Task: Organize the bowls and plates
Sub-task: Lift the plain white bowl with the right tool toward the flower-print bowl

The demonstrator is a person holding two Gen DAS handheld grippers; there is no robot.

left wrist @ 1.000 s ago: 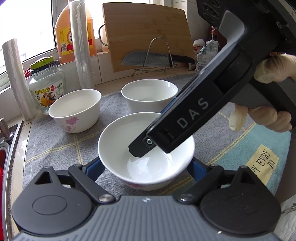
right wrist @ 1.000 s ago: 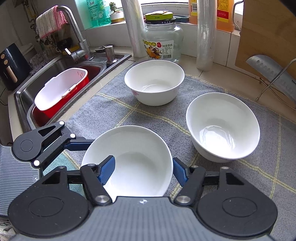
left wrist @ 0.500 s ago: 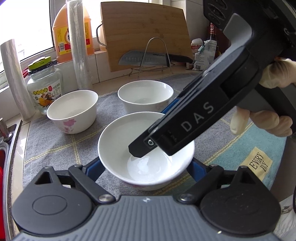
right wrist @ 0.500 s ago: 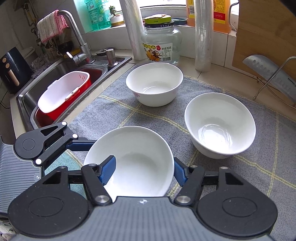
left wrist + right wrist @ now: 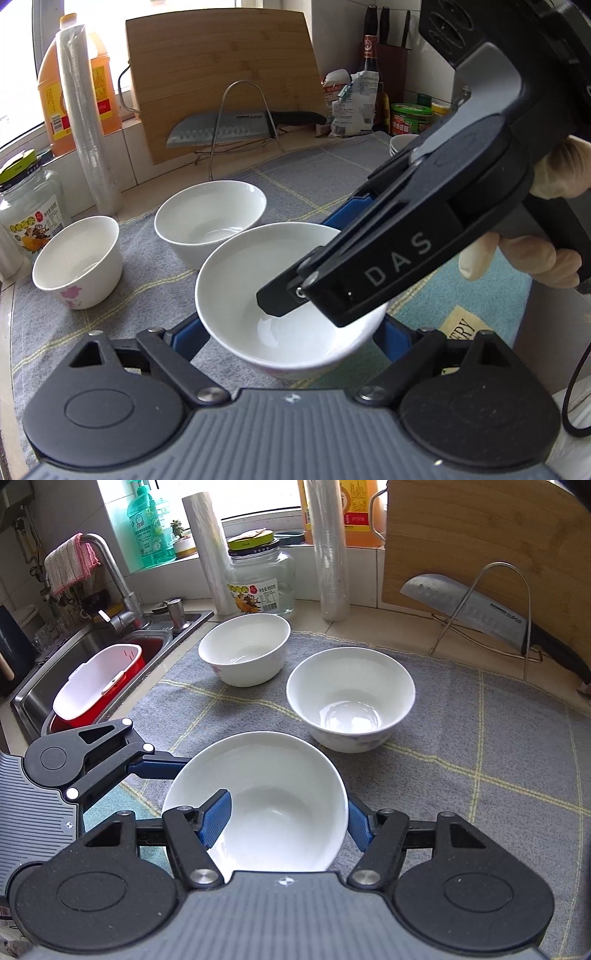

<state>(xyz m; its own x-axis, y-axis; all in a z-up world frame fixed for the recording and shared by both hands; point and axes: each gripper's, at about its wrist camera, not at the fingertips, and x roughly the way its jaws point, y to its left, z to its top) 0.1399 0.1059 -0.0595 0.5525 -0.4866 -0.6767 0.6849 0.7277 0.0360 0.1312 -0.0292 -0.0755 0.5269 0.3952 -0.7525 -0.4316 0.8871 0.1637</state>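
I hold one white bowl (image 5: 258, 280) (image 5: 273, 786) in both grippers, just above the grey mat. My left gripper (image 5: 291, 332) is shut on it, a blue pad on each outer side. My right gripper (image 5: 288, 823) (image 5: 306, 258) is shut across its wall: one finger (image 5: 216, 821) lies inside the bowl and the other pad (image 5: 358, 827) is against the outside. A gloved hand (image 5: 517, 254) holds the right gripper. Two more white bowls stand on the mat: a plain one (image 5: 210, 218) (image 5: 351, 698) and a flowered one (image 5: 79, 258) (image 5: 245, 648).
The grey checked mat (image 5: 480, 738) covers the counter. A sink (image 5: 92, 642) with a red and white basket (image 5: 96, 686) lies at the left. A glass jar (image 5: 262, 579), film rolls, a cutting board (image 5: 221, 74) and a cleaver (image 5: 221, 129) on a wire rack line the back. More bowls (image 5: 400, 142) stand far right.
Both grippers have carried the bowl to the right over the mat; the two standing bowls now sit further left in the left wrist view. Both grips look unchanged.
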